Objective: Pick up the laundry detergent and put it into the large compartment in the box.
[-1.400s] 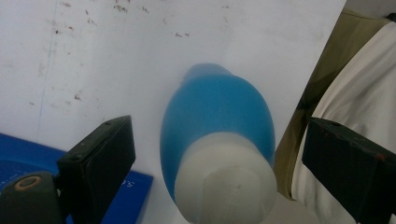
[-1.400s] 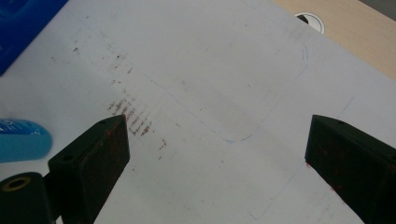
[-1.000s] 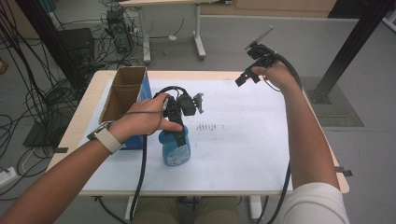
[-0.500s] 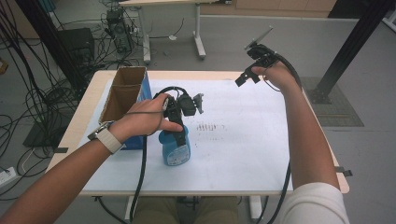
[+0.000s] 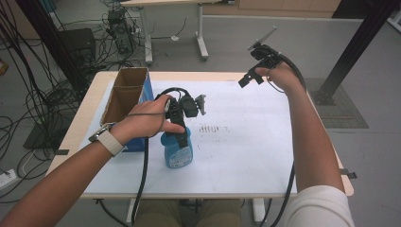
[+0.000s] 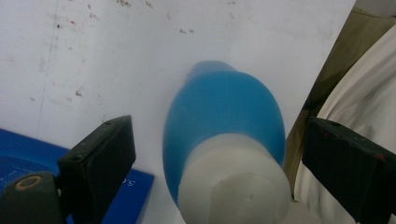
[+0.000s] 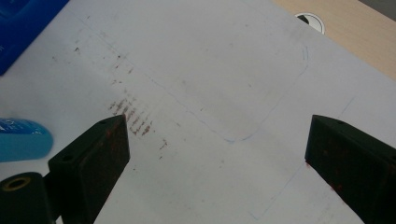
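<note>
A blue bottle (image 5: 178, 153) with a white cap stands upright on the white sheet (image 5: 246, 142), near the table's front left. My left gripper (image 5: 181, 134) hangs straight over it. In the left gripper view the bottle (image 6: 224, 112) and its cap (image 6: 233, 182) sit between the wide jaws of that gripper (image 6: 219, 135), and neither jaw touches it. My right gripper (image 5: 249, 78) is held up in the air above the sheet's far right corner. It is open (image 7: 215, 126), with bare sheet below it.
An open blue box (image 5: 124, 101) with a cardboard inside stands left of the bottle. Brown rub marks (image 5: 210, 128) and a pencilled outline (image 7: 261, 93) lie mid-sheet. The wooden table edge (image 5: 326, 142) runs along the right. Cables and desk legs stand on the floor beyond.
</note>
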Motion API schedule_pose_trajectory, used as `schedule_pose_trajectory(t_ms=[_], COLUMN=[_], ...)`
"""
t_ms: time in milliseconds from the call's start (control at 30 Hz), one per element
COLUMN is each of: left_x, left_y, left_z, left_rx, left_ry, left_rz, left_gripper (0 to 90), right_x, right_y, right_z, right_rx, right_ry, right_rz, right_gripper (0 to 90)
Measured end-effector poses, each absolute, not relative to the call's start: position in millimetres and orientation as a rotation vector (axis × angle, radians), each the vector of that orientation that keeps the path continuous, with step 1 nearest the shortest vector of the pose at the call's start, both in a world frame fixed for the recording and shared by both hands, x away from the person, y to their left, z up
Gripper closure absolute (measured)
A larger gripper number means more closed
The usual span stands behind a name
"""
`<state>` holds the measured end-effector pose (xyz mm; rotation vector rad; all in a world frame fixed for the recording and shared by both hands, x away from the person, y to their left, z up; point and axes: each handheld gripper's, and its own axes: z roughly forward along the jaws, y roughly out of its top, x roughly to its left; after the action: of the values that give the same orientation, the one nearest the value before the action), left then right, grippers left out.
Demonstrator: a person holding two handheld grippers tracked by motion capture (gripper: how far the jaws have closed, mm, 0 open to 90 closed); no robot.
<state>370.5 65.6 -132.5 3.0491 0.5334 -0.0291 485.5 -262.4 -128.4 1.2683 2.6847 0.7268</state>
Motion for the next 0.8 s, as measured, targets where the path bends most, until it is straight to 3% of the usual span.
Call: schedule_pose_trajectory(t_ms=[800], left_x=[369.8], left_y=[68.3], left_z=[-132.6], left_rx=[3.045], left_ry=[0.543], left_rz=[-0.037], left_gripper=[10.1], right_x=[482.8], right_y=[-262.5], right_z=[-126.9], right_rx=[1.264], right_ry=[2.679], right_rz=[0.739], right_gripper=[6.4])
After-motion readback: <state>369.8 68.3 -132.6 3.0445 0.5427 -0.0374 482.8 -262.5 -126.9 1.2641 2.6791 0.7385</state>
